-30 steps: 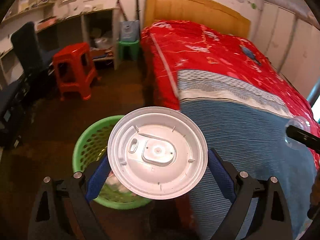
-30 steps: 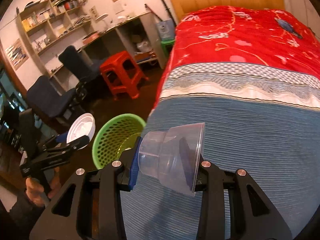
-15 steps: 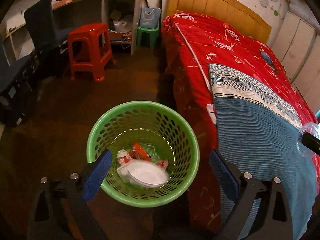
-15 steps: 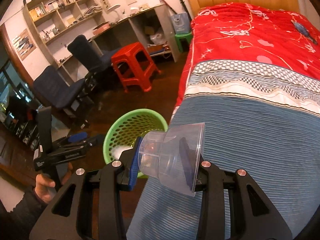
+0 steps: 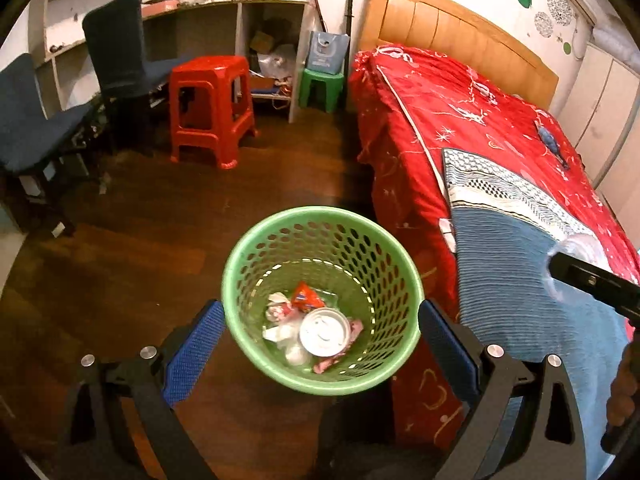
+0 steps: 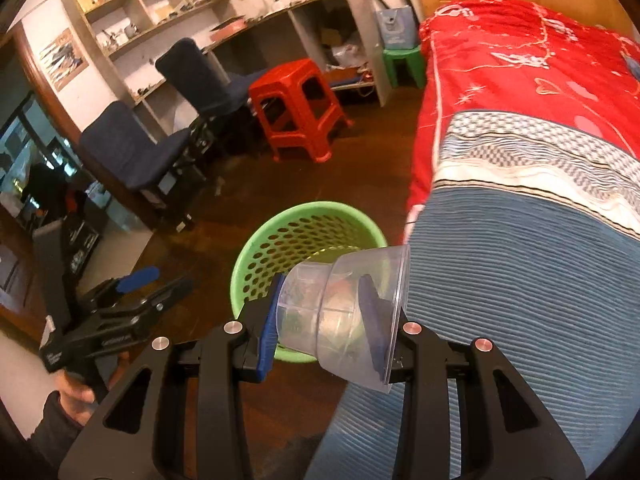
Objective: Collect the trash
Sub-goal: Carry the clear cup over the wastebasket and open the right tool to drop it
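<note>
My right gripper [image 6: 324, 326] is clamped on a clear plastic cup [image 6: 352, 312], one blue pad against its narrow base and the other inside its wide mouth, so the cup lies on its side between the fingers. It hangs above the near rim of the green basket [image 6: 280, 232], which I take as my landmark. Through the left wrist camera that basket [image 5: 240, 256] stands on dark brown wooden floor [image 5: 120, 272], and in its bottom lie a white round lid [image 5: 325, 331], a red wrapper [image 5: 306, 297] and crumpled white scraps [image 5: 280, 312].

My left gripper [image 5: 320, 346] is spread wide with nothing between its pads; the blue pads sit to either side of the basket's near rim as that camera sees it. From the right wrist camera the left gripper [image 6: 148, 284] shows to the left of the basket, held by my hand [image 6: 76, 392].

Just right of the basket is the bed [image 5: 500, 240], its side touching or nearly touching the basket wall; I cannot tell which. A blue ribbed blanket [image 5: 508, 280] covers the near part, a patterned band and red quilt [image 5: 460, 104] lie beyond, ending at a wooden headboard [image 5: 448, 28].

Beyond the basket, across the floor, stands a red plastic stool [image 5: 212, 112]; a small green stool [image 5: 320, 88] with a bag on it sits beside the headboard. Two dark blue chairs [image 5: 120, 48] stand left of the red stool, before a desk and cluttered shelves [image 6: 132, 4] along the wall.
</note>
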Motion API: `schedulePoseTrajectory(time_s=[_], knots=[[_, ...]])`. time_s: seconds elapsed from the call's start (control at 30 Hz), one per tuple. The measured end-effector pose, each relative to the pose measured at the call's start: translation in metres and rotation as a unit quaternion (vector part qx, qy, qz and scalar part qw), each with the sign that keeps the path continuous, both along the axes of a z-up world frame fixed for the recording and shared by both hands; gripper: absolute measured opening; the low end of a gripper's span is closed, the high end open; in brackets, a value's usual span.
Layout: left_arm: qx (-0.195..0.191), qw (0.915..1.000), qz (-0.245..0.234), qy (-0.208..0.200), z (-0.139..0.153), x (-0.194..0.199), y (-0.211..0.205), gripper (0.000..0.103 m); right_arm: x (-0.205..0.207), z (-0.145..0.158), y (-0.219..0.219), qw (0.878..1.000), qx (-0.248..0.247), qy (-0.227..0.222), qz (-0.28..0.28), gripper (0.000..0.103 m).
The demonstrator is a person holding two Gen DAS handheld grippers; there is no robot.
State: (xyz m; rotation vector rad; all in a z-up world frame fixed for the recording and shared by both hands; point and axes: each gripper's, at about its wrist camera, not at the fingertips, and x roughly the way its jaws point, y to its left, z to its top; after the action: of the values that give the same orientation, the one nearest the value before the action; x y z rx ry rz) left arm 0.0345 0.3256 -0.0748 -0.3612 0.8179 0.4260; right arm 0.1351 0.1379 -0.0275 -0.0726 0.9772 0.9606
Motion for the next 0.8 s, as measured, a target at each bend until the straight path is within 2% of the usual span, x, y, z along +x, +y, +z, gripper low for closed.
schedulePoseTrajectory(time_s=[0.3,0.37,0.67,0.8], knots=[[-0.003,0.9997,0.019,-0.015,0.006,-0.026,0.013,0.095,-0.006,-0.016,0.046,0.999,-0.013,0.032,0.023,0.038],[-0.005,0.9996,0.022,-0.015,0.006,-0.029,0.015,0.095,-0.010,-0.019,0.054,0.999,-0.016,0.036,0.029,0.046],[-0.018,0.9991,0.034,-0.017,0.002,-0.034,0.021,0.095,-0.024,-0.020,0.080,0.998,-0.020,0.034,0.054,0.064],[-0.020,0.9989,0.038,-0.019,0.004,-0.037,0.023,0.095,-0.027,-0.017,0.078,0.998,-0.019,0.028,0.059,0.065]])
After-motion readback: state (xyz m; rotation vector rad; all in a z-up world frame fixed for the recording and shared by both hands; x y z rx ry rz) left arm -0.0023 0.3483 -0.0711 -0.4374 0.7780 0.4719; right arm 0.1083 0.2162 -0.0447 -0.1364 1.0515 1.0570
